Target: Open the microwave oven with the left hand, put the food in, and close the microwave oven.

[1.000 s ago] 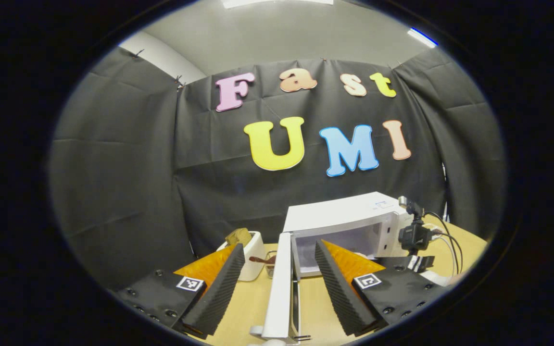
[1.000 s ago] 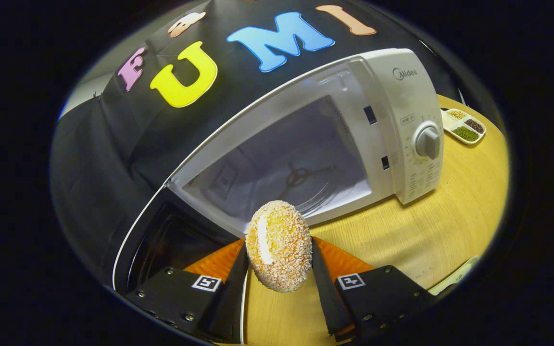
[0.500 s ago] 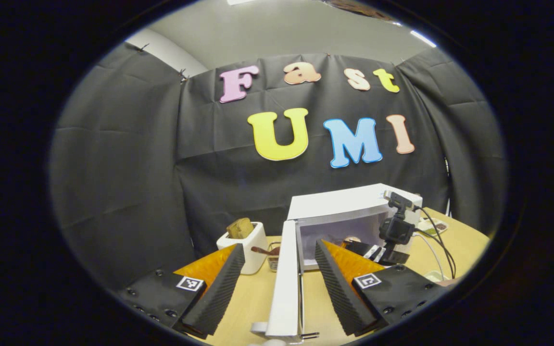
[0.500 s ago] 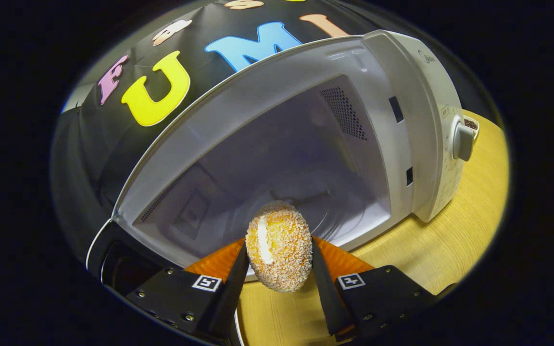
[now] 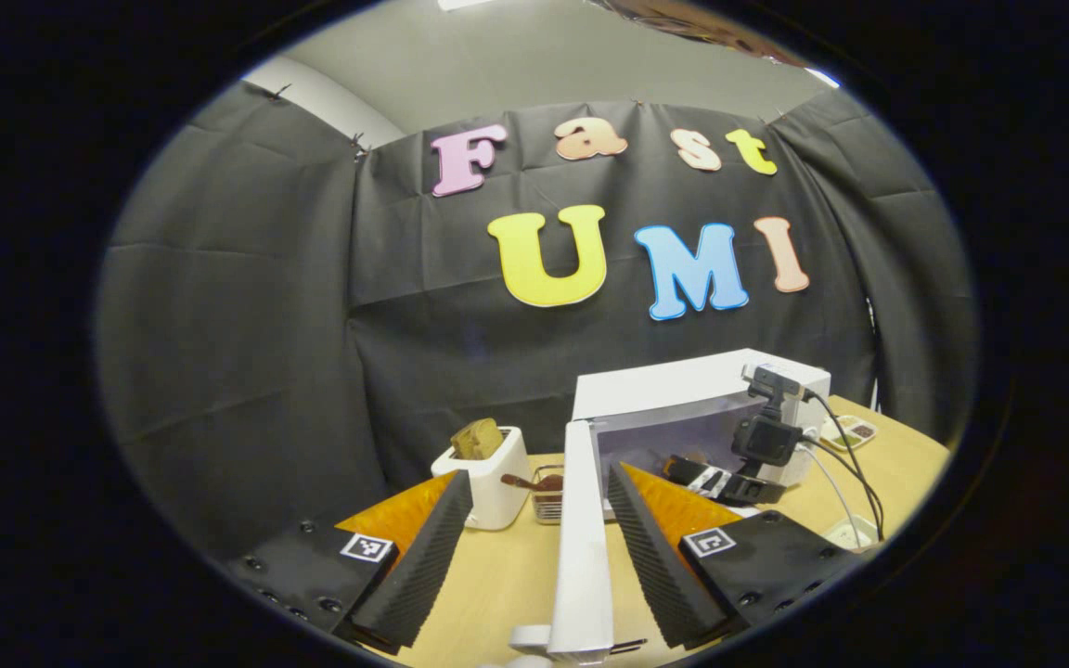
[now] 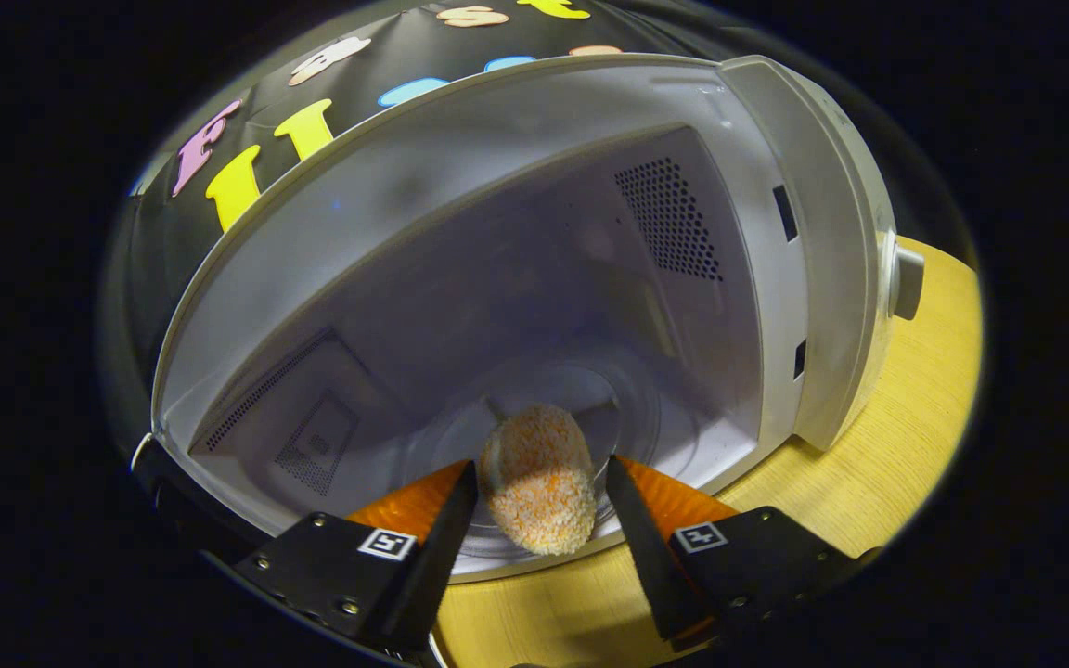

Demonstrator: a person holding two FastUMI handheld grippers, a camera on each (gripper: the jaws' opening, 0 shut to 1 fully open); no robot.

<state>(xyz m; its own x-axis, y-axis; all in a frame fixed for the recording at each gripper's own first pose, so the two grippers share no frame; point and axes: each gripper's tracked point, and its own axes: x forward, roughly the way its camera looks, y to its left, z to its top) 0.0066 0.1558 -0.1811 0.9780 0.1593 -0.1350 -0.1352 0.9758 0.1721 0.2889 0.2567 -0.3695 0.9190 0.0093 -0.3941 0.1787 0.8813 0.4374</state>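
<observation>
With your right gripper [image 6: 541, 496] now loose around the bun [image 6: 537, 478], back straight out of the microwave [image 6: 497, 278].

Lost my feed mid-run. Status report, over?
Left hand-held gripper open, straddling the open door. Right hand-held gripper at the microwave mouth, jaws wider than the breaded bun. Nothing blocking.

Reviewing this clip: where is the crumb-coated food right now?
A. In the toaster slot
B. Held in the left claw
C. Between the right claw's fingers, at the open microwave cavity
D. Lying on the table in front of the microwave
C: the crumb-coated food sits between the right claw fingers, over the turntable of the open microwave.
</observation>
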